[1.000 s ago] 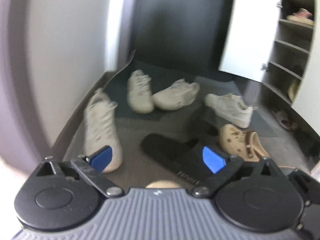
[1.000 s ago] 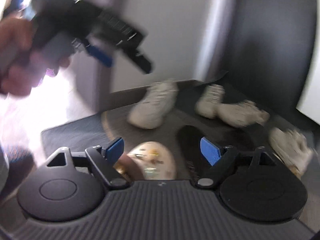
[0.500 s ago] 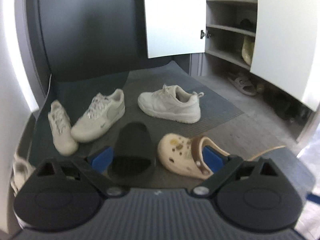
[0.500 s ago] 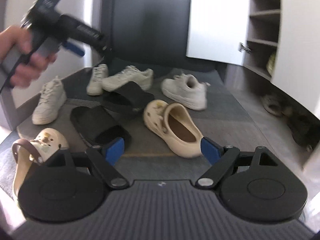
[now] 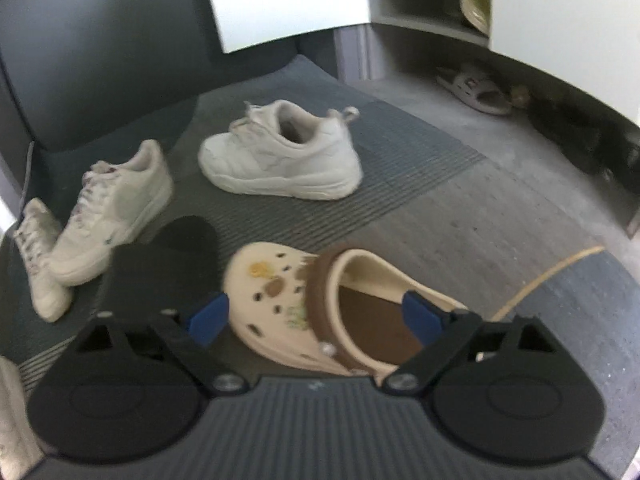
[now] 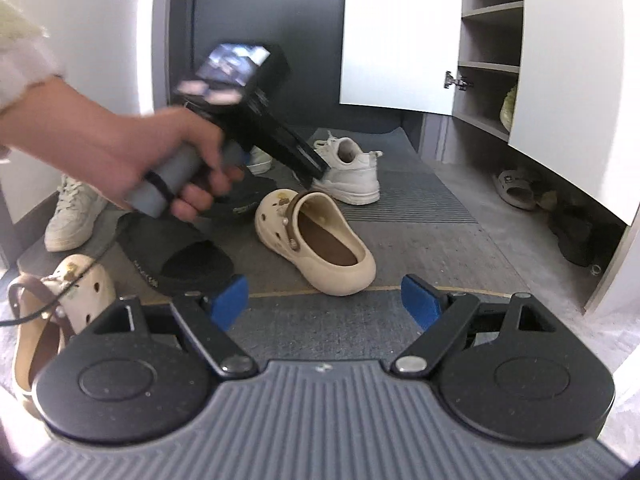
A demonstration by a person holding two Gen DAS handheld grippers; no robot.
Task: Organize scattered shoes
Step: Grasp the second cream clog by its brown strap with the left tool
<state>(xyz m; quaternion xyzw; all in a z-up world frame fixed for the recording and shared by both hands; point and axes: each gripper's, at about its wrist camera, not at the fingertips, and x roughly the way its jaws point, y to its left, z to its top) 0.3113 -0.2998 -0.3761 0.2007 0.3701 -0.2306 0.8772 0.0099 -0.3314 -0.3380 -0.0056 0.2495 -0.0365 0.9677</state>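
Note:
My left gripper (image 5: 314, 317) is open, hovering low over a cream clog (image 5: 320, 300) with a brown strap; its blue pads (image 5: 208, 318) stand either side of the clog without pressing it. A black slide (image 5: 168, 264) lies just left of the clog. Behind them are a white sneaker (image 5: 280, 160) and two off-white sneakers (image 5: 112, 216). My right gripper (image 6: 326, 304) is open and empty, short of the same clog (image 6: 316, 236). A second clog (image 6: 60, 308) lies at its left. A hand (image 6: 120, 160) holds the left gripper above the slides (image 6: 176, 252).
A shoe cabinet (image 6: 488, 68) stands at the right with white doors (image 6: 400, 32) swung open and shoes on its shelves. A grey sandal (image 5: 476, 88) and dark shoes lie under it. Another off-white sneaker (image 6: 72, 216) rests by the left wall. Dark mats cover the floor.
My left gripper swung right and dropped toward the cream clog, which now sits between its fingers. The right gripper turned toward the cabinet early on, then held still. Both stayed open.

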